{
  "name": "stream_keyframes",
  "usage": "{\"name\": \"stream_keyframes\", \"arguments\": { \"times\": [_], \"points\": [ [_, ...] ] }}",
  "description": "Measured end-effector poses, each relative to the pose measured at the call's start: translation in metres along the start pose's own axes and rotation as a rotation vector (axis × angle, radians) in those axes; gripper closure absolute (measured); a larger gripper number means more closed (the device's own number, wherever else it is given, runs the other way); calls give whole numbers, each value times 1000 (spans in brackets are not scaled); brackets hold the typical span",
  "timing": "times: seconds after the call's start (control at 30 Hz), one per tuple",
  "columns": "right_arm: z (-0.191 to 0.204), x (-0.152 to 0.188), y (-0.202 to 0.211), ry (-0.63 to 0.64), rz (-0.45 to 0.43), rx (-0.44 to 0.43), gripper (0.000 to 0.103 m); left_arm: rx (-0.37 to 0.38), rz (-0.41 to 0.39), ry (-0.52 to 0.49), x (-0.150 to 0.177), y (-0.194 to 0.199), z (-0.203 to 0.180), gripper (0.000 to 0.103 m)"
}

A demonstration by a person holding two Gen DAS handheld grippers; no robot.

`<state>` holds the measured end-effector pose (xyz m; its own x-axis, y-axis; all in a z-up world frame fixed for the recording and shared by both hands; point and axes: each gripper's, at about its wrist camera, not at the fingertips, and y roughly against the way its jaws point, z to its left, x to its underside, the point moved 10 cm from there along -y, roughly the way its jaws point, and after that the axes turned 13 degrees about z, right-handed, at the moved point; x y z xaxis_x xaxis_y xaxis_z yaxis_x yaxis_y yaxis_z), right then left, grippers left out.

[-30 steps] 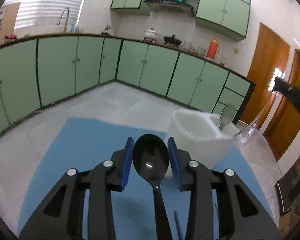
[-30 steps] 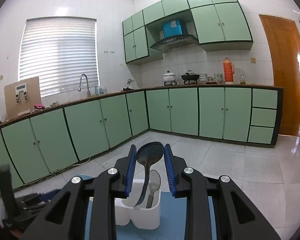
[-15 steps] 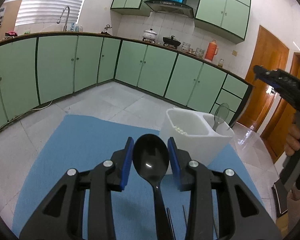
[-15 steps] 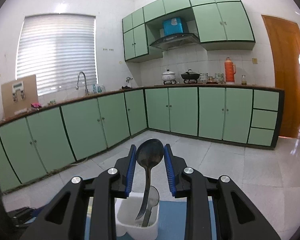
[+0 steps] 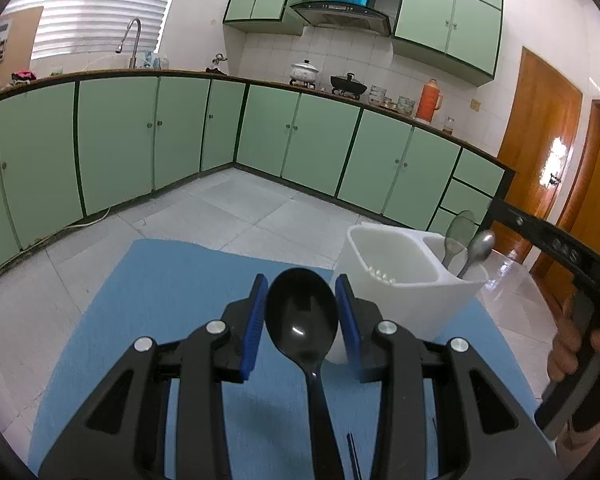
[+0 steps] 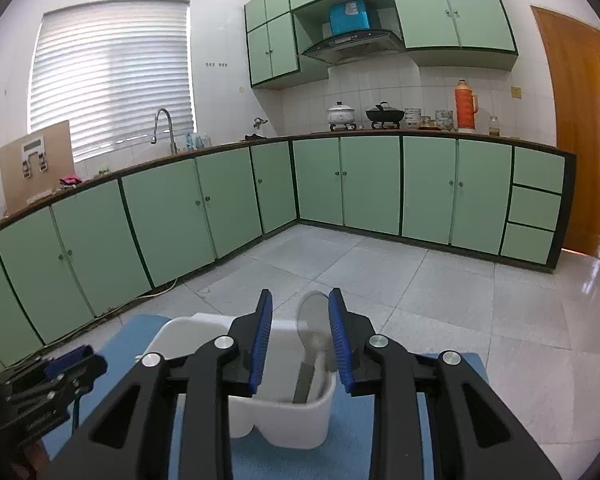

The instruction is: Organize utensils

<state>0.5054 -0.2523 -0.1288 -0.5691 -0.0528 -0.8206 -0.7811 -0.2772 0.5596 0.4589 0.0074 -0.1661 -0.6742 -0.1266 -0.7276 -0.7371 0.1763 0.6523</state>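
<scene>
My left gripper (image 5: 302, 320) is shut on a black spoon (image 5: 302, 316), bowl up between the blue pads, just in front of a white two-compartment utensil holder (image 5: 404, 280) on a blue mat (image 5: 172, 300). Two grey spoons (image 5: 470, 244) stand in the holder's right compartment. My right gripper (image 6: 300, 334) is open and empty, right above the holder (image 6: 288, 404), with a blurred grey spoon (image 6: 314, 324) in the compartment beyond its pads. The right gripper also shows at the right edge of the left wrist view (image 5: 556, 248).
The mat lies on a pale surface with a tiled kitchen floor beyond. Green cabinets line the back walls. A thin dark utensil (image 5: 352, 452) lies on the mat under my left gripper. The left gripper shows at the lower left of the right wrist view (image 6: 48, 384).
My right gripper has opened and let go of the grey spoon, which now stands in the holder's right compartment. The left gripper still holds the black spoon, slightly nearer the holder.
</scene>
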Motion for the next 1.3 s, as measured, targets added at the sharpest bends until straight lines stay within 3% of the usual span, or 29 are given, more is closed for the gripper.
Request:
{"name": "stream_keyframes", "arguments": {
  "times": [0.6,0.8,1.03,1.17,1.3],
  "points": [
    [2,14,35,-21,-5,-26,74,-2,-60,-54,-14,18,-20,70],
    [-4,34,43,-38,28,-39,74,-11,67,-52,15,0,-13,70],
    [-10,66,32,-68,93,-36,74,-7,323,-14,75,-42,5,69],
    [-7,73,27,-71,104,-35,74,-18,371,3,88,-48,13,68],
    [-8,71,27,-70,97,-33,74,-27,382,10,90,-47,18,52]
  ]
}}
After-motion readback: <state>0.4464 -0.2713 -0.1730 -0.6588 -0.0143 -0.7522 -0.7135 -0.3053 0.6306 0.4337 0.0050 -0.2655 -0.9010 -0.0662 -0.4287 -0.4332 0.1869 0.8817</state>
